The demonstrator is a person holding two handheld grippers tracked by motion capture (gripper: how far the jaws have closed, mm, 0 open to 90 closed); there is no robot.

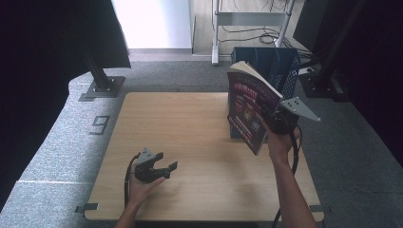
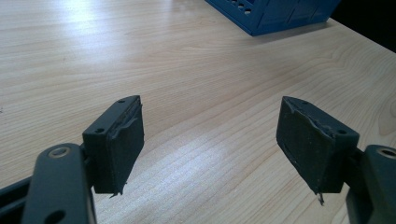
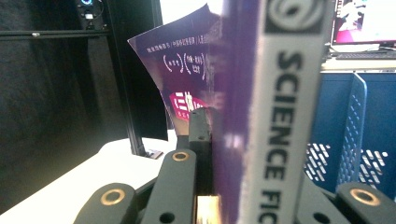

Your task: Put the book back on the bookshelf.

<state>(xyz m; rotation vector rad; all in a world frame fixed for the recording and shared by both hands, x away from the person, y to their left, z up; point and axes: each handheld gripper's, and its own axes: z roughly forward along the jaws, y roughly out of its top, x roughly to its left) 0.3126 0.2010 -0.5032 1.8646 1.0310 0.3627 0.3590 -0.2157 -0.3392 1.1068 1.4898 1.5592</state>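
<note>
Your right gripper (image 1: 274, 122) holds a purple book (image 1: 251, 105) up in the air, above the right part of the wooden table (image 1: 190, 142). The jaws are clamped on the book near its spine, at the lower right edge as the high view shows it. The book stands almost upright and leans a little, with its front cover turned toward you and to the left. The pages at the top are fanned open slightly.

In the right gripper view, the spine of the book (image 3: 280, 112) is very close to the camera and carries big dark letters on a pale strip. The purple cover bends away to the left of it, and one black jaw presses against this cover. The other jaw is hidden behind the spine.

Just behind the book is a blue perforated basket (image 1: 280, 66), at the far right edge of the table. From above, the book overlaps the front of the basket, and I cannot tell if they touch.

Your left gripper (image 1: 161, 168) is well apart from the book, low over the near left part of the table. Its jaws are wide apart with nothing between them. In the left gripper view, bare wood shows between the two black pads (image 2: 126, 140), and a corner of the blue basket (image 2: 275, 14) is farther away at the top.
</note>
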